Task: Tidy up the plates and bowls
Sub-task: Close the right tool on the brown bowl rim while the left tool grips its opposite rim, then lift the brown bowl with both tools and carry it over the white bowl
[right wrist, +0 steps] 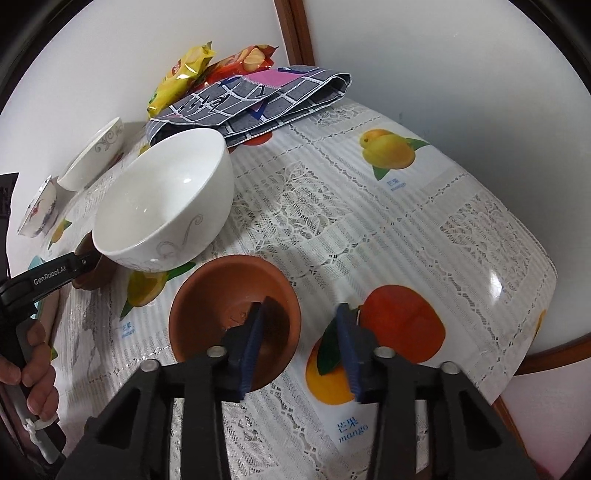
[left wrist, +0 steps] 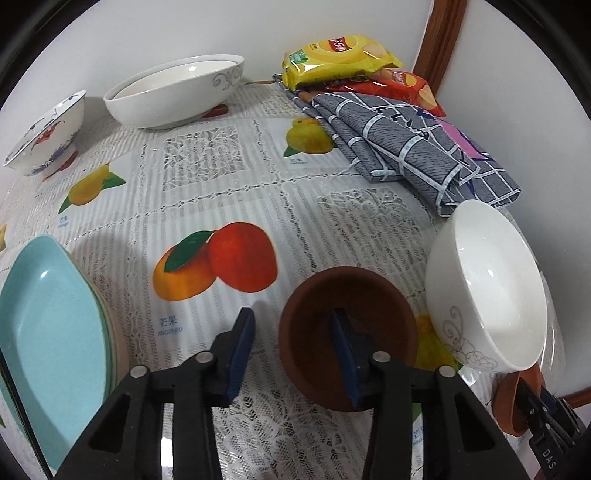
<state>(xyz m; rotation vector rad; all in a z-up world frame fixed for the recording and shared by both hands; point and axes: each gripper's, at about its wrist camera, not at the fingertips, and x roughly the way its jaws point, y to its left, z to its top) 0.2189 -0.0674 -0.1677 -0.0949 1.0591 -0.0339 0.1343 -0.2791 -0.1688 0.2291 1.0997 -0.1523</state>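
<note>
My left gripper (left wrist: 295, 332) is open; its right finger sits inside a dark brown bowl (left wrist: 321, 295) and its left finger is outside the rim. My right gripper (right wrist: 301, 332) is open; its left finger sits inside an orange-brown bowl (right wrist: 221, 291) and its right finger is outside. A white bowl (left wrist: 487, 288) stands between the two brown bowls and shows in the right wrist view (right wrist: 162, 199). A wide white bowl (left wrist: 173, 92), a flower-painted bowl (left wrist: 48, 136) and light blue plates (left wrist: 48, 339) stand at the far and left sides.
A folded grey checked cloth (left wrist: 406, 140) and yellow and red snack bags (left wrist: 340, 59) lie at the far right by the wall. The fruit-print tablecloth (left wrist: 221, 184) covers the table; its edge drops off at the right (right wrist: 517, 350). A wooden frame (right wrist: 295, 33) stands behind.
</note>
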